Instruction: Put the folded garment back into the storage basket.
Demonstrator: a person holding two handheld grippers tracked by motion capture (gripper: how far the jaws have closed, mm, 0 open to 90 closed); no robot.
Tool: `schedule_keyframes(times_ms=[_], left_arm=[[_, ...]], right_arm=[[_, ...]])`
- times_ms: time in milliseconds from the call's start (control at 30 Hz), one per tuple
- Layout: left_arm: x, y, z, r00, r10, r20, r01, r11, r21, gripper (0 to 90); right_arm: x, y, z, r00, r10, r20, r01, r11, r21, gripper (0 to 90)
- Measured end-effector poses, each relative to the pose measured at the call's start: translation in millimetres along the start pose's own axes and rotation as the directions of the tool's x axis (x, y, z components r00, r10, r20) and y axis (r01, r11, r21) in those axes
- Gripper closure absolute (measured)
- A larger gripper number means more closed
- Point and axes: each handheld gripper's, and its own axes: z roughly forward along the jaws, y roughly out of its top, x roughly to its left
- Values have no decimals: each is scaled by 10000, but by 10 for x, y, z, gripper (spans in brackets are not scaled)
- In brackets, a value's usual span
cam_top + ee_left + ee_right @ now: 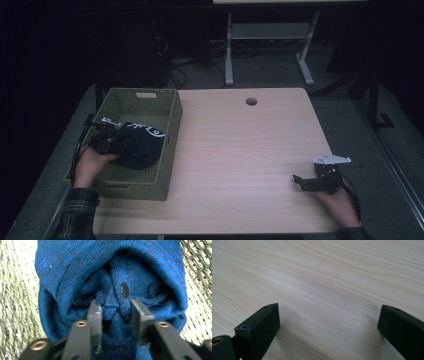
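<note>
A dark blue knitted garment (142, 145) with a white print lies bundled inside a green woven basket (172, 127) at the table's left. My left gripper (112, 145) reaches into the basket from the near left. In the left gripper view its jaws pinch a bunched fold of the knit garment (75, 270) just below a dark button (124, 290), so the left gripper (116, 310) is shut on the cloth. My right gripper (300, 181) rests low on the wooden table (240, 145) at the near right, and the right gripper (329, 317) stands open with nothing between its jaws.
The basket's woven wall (15, 302) shows on both sides of the garment. A round cable hole (251, 101) sits near the table's far edge. Beyond the table are another desk's white legs (229, 50) and floor cables (175, 65).
</note>
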Motion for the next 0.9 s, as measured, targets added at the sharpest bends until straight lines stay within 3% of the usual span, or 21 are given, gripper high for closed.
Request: schedule_keyframes(times_ms=[233, 333, 600, 900], left_arm=[[-66, 29, -202, 9996, 93, 249, -74, 9971, -762, 327], [-137, 89, -292, 9992, 236, 331, -197, 9932, -1145, 271], [-409, 316, -465, 9940, 685, 856, -491, 9763, -2109, 199], [-773, 521, -541, 9817, 1355, 1338, -919, 9526, -2900, 187]], right_arm=[[-1, 0, 0, 10000, -3, -4, 3, 10000, 1, 38], [-1, 0, 0, 10000, -3, -6, 3, 10000, 0, 38], [-2, 0, 1, 10000, -13, -5, 13, 10000, -1, 38], [0, 0, 0, 10000, -1, -5, 1, 10000, 2, 38]])
